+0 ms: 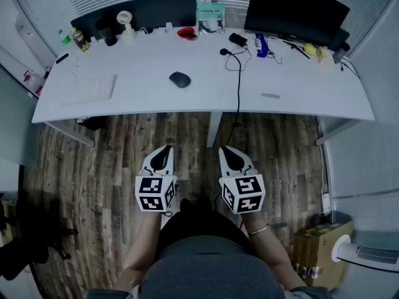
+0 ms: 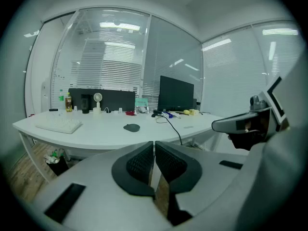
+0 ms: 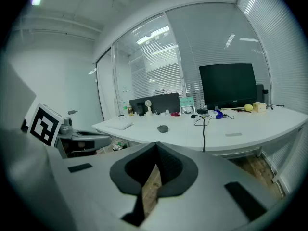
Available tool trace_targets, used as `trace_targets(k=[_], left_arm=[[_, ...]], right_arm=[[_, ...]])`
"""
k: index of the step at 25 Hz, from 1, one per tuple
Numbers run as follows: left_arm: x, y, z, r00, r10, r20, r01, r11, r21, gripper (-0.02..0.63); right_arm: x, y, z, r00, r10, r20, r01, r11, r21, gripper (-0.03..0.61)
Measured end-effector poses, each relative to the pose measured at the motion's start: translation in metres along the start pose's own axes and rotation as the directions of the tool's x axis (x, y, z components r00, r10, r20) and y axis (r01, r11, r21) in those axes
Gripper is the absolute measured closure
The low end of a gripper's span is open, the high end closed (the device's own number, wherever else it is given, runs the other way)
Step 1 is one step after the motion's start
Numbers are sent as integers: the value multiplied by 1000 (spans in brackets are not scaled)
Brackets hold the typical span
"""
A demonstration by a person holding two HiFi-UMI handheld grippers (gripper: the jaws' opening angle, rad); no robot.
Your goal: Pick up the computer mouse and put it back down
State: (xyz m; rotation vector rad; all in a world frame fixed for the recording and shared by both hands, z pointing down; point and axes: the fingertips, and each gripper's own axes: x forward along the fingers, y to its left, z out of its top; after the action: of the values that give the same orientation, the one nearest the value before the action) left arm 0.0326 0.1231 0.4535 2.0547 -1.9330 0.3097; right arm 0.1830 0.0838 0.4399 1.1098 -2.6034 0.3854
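Note:
A dark computer mouse (image 1: 179, 79) lies on the white desk (image 1: 143, 95), near the middle; it also shows as a small dark mouse (image 2: 131, 127) in the left gripper view and a distant mouse (image 3: 163, 128) in the right gripper view. Both grippers hang side by side over the wooden floor, well short of the desk's front edge. My left gripper (image 1: 163, 151) has its jaws together with nothing between them. My right gripper (image 1: 229, 154) is also shut and empty. Each carries a marker cube near the person's hands.
A white keyboard (image 1: 89, 88) lies at the desk's left. A black cable (image 1: 238, 83) runs across the desk and down its front. A monitor (image 1: 294, 11) stands at the back right, with bottles, a small fan and clutter along the back. A desk leg (image 1: 214, 128) stands ahead.

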Motion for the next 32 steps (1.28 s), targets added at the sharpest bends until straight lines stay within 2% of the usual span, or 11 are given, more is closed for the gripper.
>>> trace_targets(k=[5, 15, 17, 20, 27, 32], left_arm=[[-1, -5, 1, 1000, 13, 8, -13, 1000, -13, 583], [-6, -6, 9, 997, 68, 33, -67, 997, -23, 583], [-8, -4, 10, 996, 78, 37, -77, 997, -24, 583], [-11, 3, 9, 995, 97, 35, -96, 995, -29, 583], [-1, 24, 7, 993, 116, 23, -115, 992, -44, 583], [20, 50, 9, 993, 115, 17, -113, 991, -65, 583]], right_arm=[[-3, -7, 2, 1000, 14, 12, -14, 1000, -6, 576], [10, -5, 1, 995, 102, 14, -103, 994, 24, 574], [15, -2, -2, 992, 126, -1, -126, 991, 34, 517], [23, 5, -1, 988, 156, -8, -155, 987, 44, 485], [46, 13, 10, 983, 185, -6, -184, 983, 25, 459], [78, 15, 17, 982, 186, -35, -185, 983, 14, 396]])
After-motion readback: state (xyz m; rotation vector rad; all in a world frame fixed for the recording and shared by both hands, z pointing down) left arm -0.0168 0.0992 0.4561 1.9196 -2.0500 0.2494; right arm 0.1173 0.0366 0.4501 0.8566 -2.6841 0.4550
